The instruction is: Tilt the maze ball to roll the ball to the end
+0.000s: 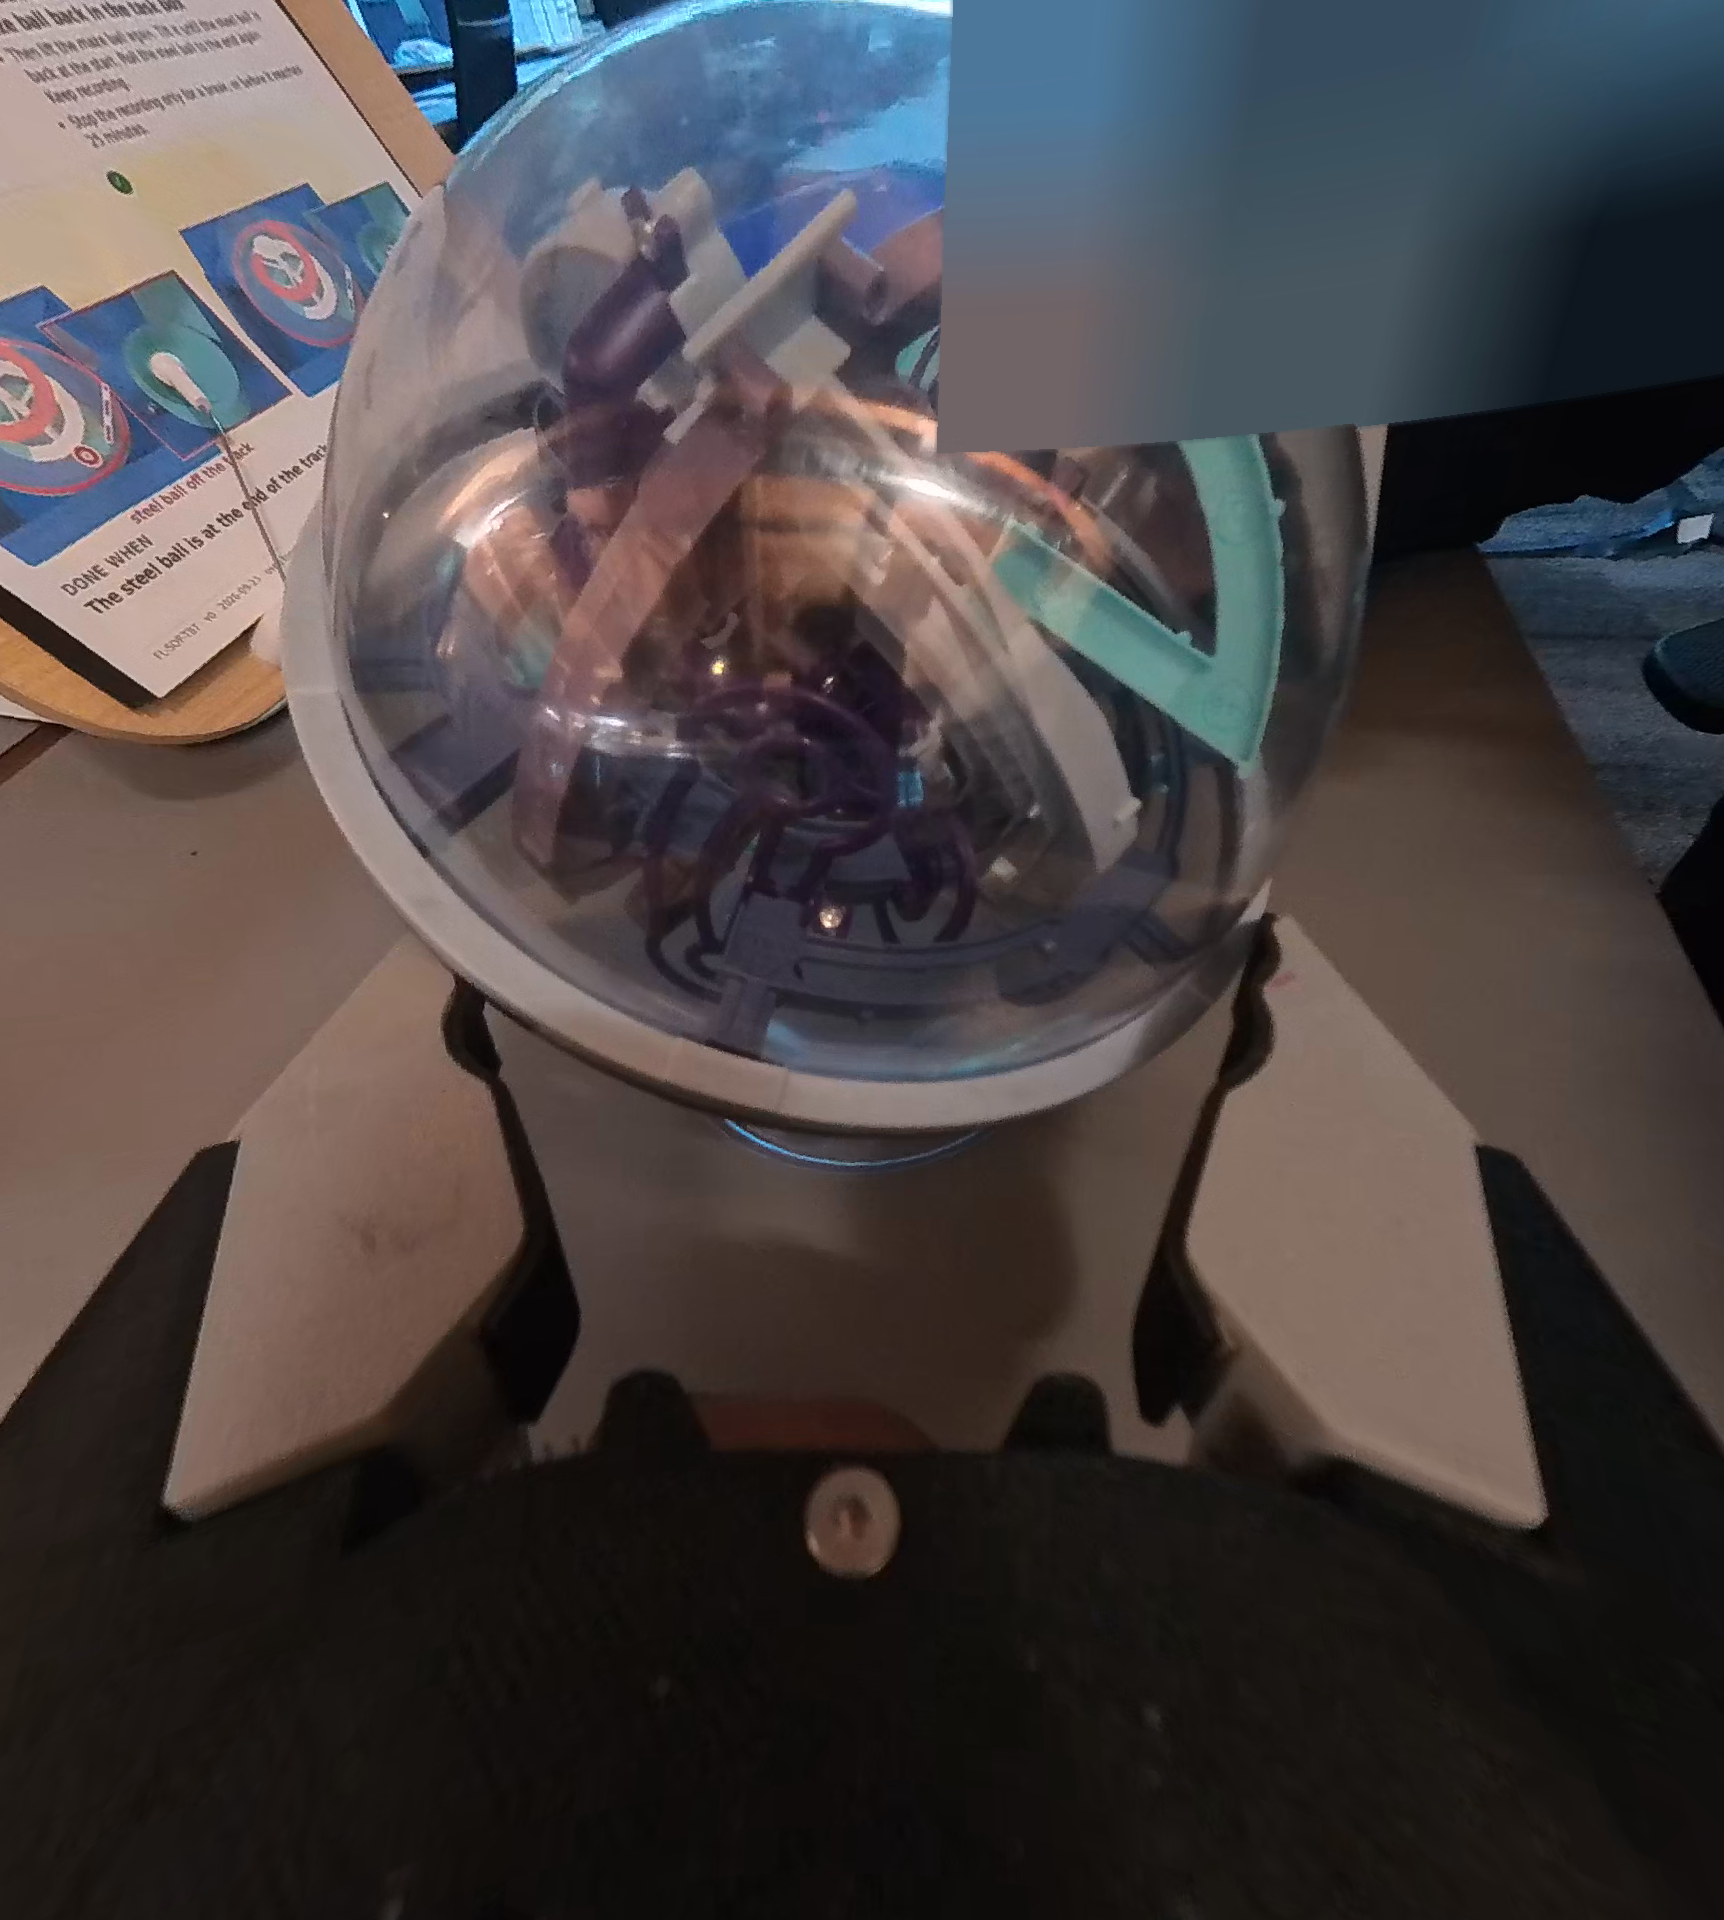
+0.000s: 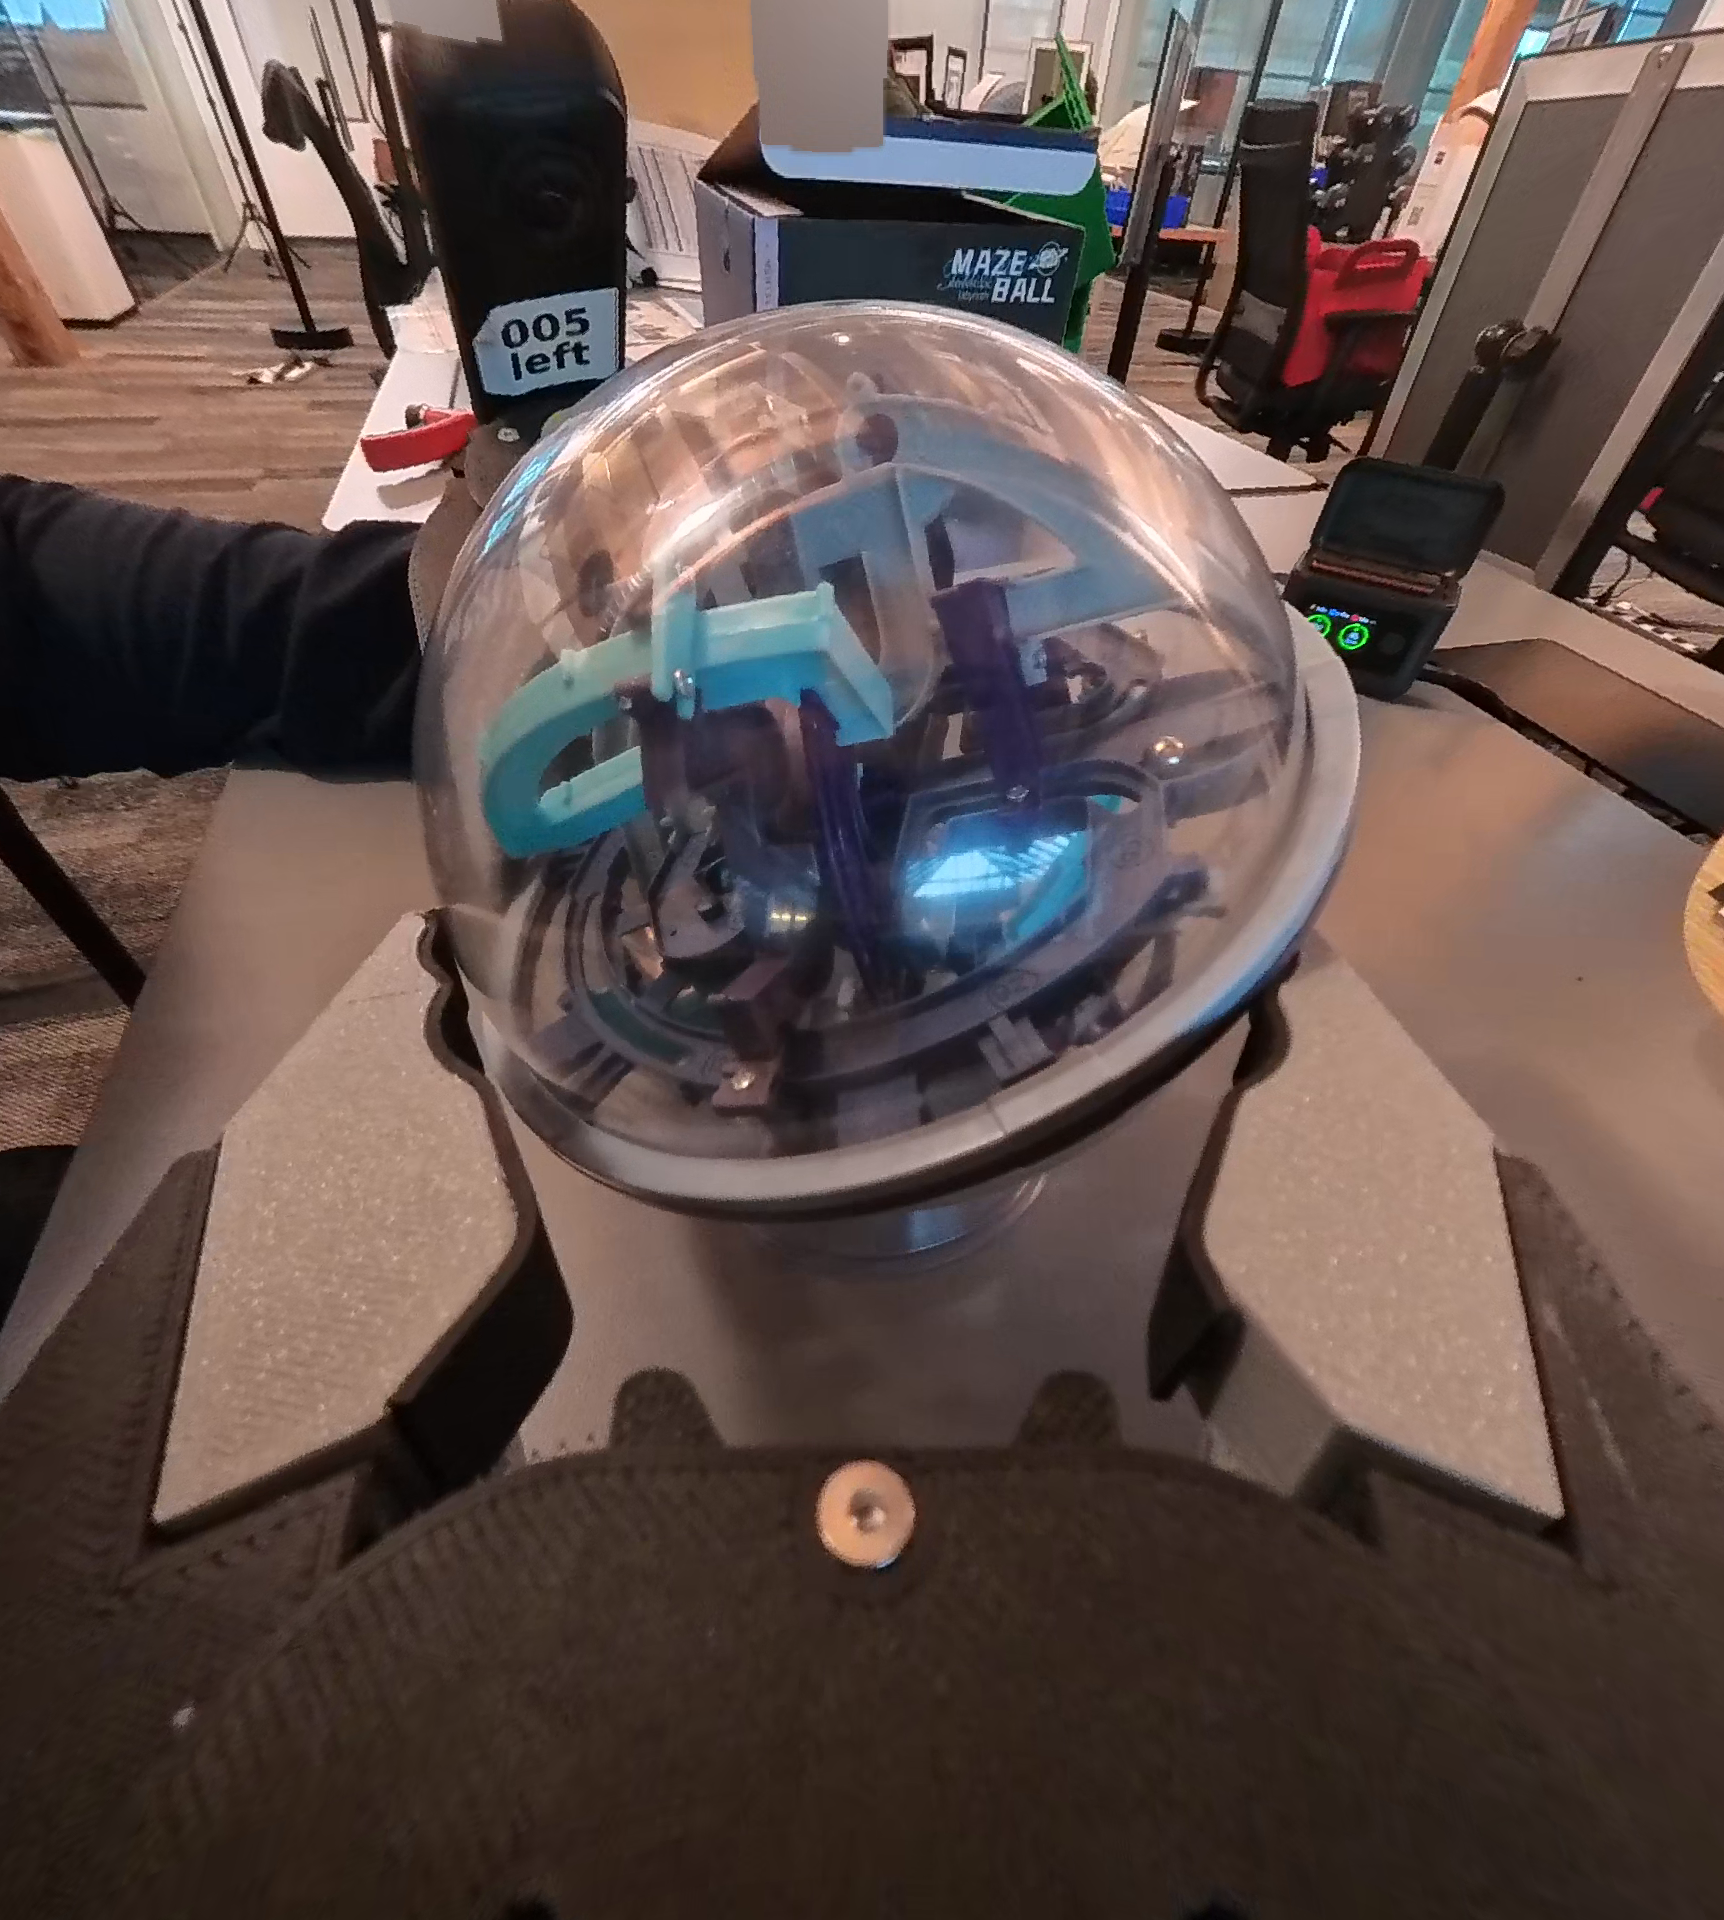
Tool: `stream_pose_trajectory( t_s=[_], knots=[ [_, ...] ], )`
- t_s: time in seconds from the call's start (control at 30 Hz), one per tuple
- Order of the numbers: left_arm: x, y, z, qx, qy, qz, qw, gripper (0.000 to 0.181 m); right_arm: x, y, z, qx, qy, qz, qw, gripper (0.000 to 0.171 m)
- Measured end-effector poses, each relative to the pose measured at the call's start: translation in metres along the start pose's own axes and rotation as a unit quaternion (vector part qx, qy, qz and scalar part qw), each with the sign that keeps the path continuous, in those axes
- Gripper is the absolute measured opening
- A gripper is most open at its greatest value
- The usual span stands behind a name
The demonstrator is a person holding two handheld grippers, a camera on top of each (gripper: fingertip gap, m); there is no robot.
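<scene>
The maze ball (image 1: 837,623) is a clear sphere with a grey equator ring and teal, purple and grey tracks inside. It sits tilted over a clear stand (image 1: 847,1143) on the grey table. My left gripper (image 1: 858,1003) is shut on it, with the fingertips (image 1: 468,1023) against the ring on both sides. In the right wrist view my right gripper (image 2: 853,1008) holds the maze ball (image 2: 868,727) the same way from the opposite side. A small shiny ball (image 2: 785,912) lies low among the dark tracks; a glint (image 1: 830,916) in the left wrist view may be the same ball.
An instruction sheet on a wooden board (image 1: 110,364) leans at the far left. The left gripper's body (image 2: 525,208) and a dark sleeve (image 2: 110,623) are behind the ball. The ball's box (image 2: 899,260), a red-handled tool (image 2: 416,436) and a small black device (image 2: 1377,623) stand on the table (image 2: 1512,831).
</scene>
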State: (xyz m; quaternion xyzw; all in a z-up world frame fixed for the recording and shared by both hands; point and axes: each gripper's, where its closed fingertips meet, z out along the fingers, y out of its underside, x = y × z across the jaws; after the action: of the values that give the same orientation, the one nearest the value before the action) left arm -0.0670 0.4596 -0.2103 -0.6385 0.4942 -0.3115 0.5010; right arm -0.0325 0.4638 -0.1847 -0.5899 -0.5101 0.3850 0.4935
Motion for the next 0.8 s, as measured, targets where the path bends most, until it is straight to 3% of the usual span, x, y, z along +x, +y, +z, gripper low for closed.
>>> stream_pose_trajectory(
  t_s=[0.8],
  knots=[
    [-0.0016,0.004,0.0016,-0.014,-0.009,0.008,1.0,0.139,0.0004,0.0027,0.0008,-0.006,-0.004,0.009,1.0,0.144]
  ],
)
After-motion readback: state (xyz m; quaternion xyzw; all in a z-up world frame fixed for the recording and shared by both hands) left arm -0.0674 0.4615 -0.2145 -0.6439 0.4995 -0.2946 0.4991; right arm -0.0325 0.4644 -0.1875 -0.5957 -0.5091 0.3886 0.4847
